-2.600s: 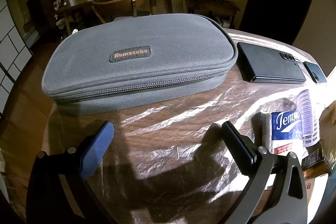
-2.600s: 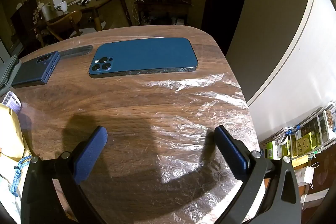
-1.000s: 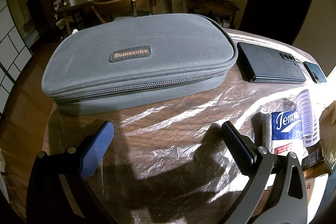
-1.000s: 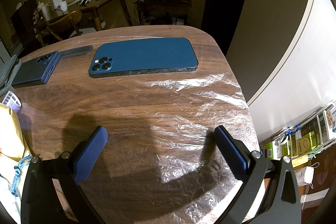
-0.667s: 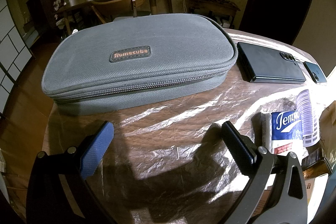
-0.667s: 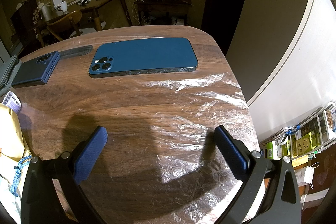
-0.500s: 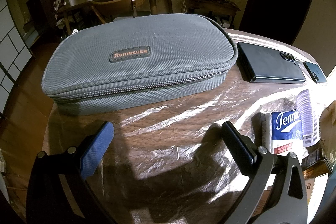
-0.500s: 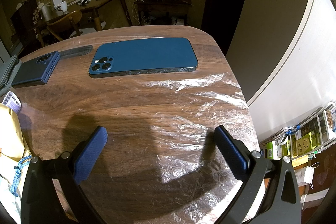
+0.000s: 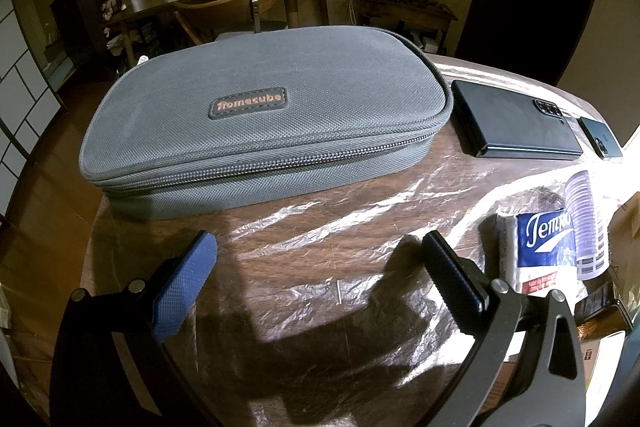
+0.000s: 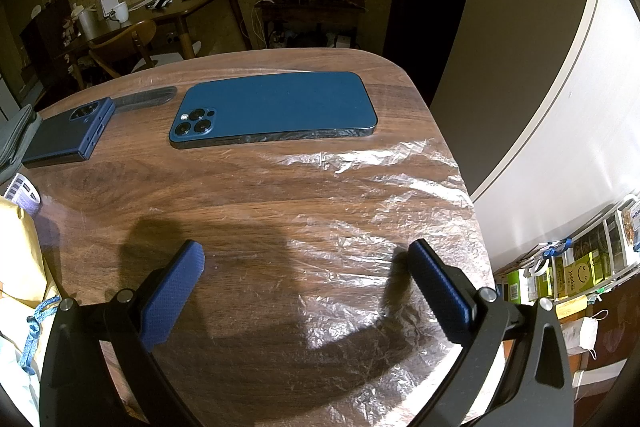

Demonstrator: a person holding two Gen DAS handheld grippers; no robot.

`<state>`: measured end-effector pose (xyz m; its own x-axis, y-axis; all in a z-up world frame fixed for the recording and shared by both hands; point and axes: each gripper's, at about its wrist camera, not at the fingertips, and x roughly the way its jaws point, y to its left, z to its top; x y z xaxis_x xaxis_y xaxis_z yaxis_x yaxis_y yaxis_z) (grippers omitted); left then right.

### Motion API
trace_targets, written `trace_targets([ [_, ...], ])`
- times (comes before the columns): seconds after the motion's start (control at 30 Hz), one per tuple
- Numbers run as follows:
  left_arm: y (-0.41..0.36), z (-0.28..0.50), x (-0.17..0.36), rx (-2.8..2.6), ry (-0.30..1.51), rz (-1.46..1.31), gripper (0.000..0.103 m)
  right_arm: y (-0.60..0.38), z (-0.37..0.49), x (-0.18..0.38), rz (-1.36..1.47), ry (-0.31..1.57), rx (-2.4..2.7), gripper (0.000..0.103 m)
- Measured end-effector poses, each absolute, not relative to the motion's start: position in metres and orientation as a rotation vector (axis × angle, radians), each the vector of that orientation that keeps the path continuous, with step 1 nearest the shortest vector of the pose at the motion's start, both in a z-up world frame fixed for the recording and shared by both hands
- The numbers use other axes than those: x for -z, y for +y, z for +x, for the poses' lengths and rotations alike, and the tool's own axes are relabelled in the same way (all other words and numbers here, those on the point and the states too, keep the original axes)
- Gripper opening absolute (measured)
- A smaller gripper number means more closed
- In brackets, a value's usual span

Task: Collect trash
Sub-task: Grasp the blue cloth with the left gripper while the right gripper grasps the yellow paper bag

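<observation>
A sheet of crinkled clear plastic film (image 9: 320, 227) lies spread over the wooden table (image 10: 200, 195), and shows again as plastic film (image 10: 372, 227) in the right wrist view. A blue-and-white Tempo tissue pack (image 9: 536, 247) lies at the right of the left wrist view, with a striped white wrapper (image 9: 584, 215) beside it. My left gripper (image 9: 320, 263) is open just above the film, with nothing between its fingers. My right gripper (image 10: 304, 267) is open too, low over the film, holding nothing.
A grey zipped pouch (image 9: 264, 115) fills the table's far left. A dark folded phone (image 9: 516, 125) and a blue phone (image 10: 276, 109) lie face down behind. A yellow paper bag (image 10: 20, 259) sits at the left edge. The table edge drops off to the right.
</observation>
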<state>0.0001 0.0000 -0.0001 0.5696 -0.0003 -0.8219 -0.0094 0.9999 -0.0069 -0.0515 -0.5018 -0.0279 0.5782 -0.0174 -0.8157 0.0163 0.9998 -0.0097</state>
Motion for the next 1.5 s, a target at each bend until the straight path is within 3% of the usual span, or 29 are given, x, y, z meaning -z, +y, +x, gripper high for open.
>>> trace_targets([
  [0.67, 0.001, 0.0, -0.001, -0.004, 0.979, -0.005, 0.102, -0.504, -0.05, 0.027, -0.002, 0.965, 0.014, 0.099],
  [0.83, -0.002, -0.035, -0.057, 0.046, 0.821, -0.046, 0.102, -0.51, -0.064, -0.003, 0.156, 0.954, -0.094, 0.099],
  [1.0, -0.051, -0.101, -0.124, 0.403, 0.679, 0.071, 0.102, -0.459, -0.085, -0.044, 0.046, 0.912, -0.286, 0.099],
  [1.1, -0.092, -0.134, -0.134, 0.603, 0.664, 0.168, 0.102, -0.424, -0.093, -0.056, 0.026, 0.921, -0.396, 0.099],
  [1.33, -0.199, -0.181, -0.099, 0.817, 0.704, 0.525, 0.102, -0.37, -0.091, -0.047, -0.074, 0.997, -0.53, 0.099],
  [1.5, -0.218, -0.173, -0.083, 0.859, 0.736, 0.607, 0.102, -0.359, -0.075, -0.021, -0.059, 1.088, -0.542, 0.099],
])
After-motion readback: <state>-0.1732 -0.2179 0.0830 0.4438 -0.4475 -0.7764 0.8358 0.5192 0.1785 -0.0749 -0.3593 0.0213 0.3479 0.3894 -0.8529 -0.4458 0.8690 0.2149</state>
